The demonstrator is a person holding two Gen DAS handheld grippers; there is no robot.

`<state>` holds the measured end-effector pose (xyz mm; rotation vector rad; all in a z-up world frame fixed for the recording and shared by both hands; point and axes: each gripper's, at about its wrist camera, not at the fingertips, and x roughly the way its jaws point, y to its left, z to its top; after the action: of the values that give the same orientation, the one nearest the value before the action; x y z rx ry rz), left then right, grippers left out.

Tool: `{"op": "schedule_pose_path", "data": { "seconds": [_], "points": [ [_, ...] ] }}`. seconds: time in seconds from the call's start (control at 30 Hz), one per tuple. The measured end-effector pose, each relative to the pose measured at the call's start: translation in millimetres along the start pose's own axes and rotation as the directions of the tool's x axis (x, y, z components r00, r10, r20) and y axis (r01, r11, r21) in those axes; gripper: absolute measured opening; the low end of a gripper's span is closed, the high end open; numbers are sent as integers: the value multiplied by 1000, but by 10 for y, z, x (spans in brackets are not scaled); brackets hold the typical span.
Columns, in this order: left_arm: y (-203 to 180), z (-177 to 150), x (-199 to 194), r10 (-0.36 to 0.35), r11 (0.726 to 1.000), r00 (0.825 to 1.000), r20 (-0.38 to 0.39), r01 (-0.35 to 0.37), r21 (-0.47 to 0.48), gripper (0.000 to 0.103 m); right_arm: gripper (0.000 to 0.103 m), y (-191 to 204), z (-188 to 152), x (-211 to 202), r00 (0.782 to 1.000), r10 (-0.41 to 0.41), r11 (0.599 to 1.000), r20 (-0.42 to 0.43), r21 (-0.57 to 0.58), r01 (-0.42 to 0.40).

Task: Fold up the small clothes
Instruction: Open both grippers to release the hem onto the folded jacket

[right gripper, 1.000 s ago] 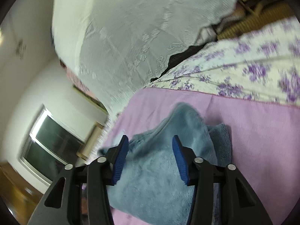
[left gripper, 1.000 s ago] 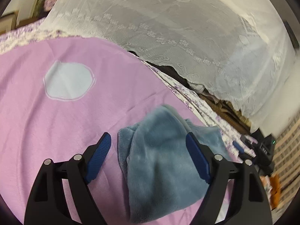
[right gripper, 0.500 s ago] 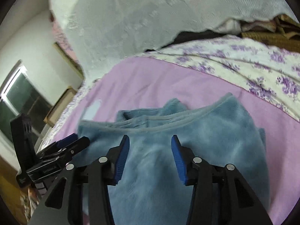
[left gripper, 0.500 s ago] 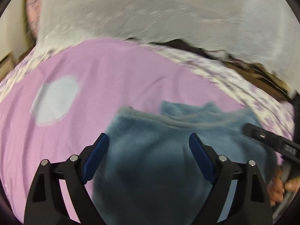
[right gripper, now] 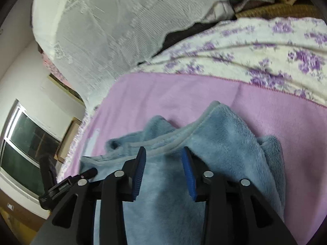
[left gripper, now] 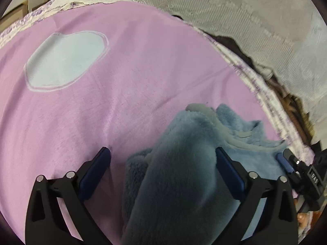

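A: Low centre of the left view, the fleece (left gripper: 179, 175) is bunched up between the left gripper (left gripper: 163, 167) fingers. Gripper's spread wide tho, pads either side w/ daylight on the left one, so it has hold of nothing afaict.

B: And the right gripper (right gripper: 163, 163)?

A: Right view, lower middle. Narrower gap, jaws partly closed, fleece (right gripper: 224, 143) running up between them and its grey hem just past the tips. Pads don't look pressed into the pile, so prob not clamped, but it's close.

B: Where's the garment overall?

A: On the pink blanket (left gripper: 132, 81) on the bed, right-hand half of the left view, crumpled not flat. Pale patch (left gripper: 65, 59) on the blanket upper left, well apart from it. Lace cover (left gripper: 235, 10) across the top, floral sheet (right gripper: 265, 57) upper right in the right view.

B: So which step?

A: Early, I'd say: getting hold and laying it out, no neat fold yet. Hem's ridged up, one layer flopped over another.

B: Next move?

A: Prob needs both grippers to pinch the hem at two spread points and pull it flat before folding. Fleece is thick & floppy, so a deep bite, else it slips.
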<state>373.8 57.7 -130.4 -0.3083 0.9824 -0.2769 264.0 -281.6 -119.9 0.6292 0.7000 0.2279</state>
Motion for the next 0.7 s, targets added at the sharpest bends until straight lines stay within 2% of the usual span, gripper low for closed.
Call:
{"op": "schedule_pose_path", "data": {
  "seconds": [0.13,0.17,0.23,0.27,0.33,0.37,0.4,0.43,0.5,0.6,0.7],
  "points": [
    [-141,7,-218,-28,999,997,67,25,43,98,40,299,-40,-82,1000,25,997,16,-78,-23],
    [-189,15,-246,-9,998,996,89,3,67,98,40,378,-70,-71,1000,29,994,7,-107,-28],
    [-235,32,-210,81,991,989,123,-93,91,98,40,549,-153,23,999,38,985,-25,-167,-41],
    [-216,49,-145,125,987,985,116,-136,86,98,41,600,-192,85,998,45,982,-44,-183,-52],
    [-90,81,21,168,984,984,61,-171,43,98,41,623,-283,231,994,51,978,-96,-195,-69],
    [40,107,151,146,989,989,-1,-146,-2,99,43,618,-323,304,991,42,977,-123,-202,-67],
    [98,129,204,121,992,992,-28,-122,-27,99,44,594,-386,432,986,8,974,-166,-223,-45],
    [155,154,225,92,994,995,-43,-94,-50,99,44,577,-425,490,986,-22,969,-168,-247,-20],
    [159,159,205,92,995,995,-36,-93,-46,99,43,604,-423,452,987,-18,968,-161,-249,-23],
    [115,138,146,107,994,994,-14,-107,-27,99,44,600,-328,217,991,49,977,-124,-200,-74],
    [134,139,-20,50,997,998,23,-49,-53,99,44,481,-148,-32,998,48,984,-47,-171,-55]
  ]
}}
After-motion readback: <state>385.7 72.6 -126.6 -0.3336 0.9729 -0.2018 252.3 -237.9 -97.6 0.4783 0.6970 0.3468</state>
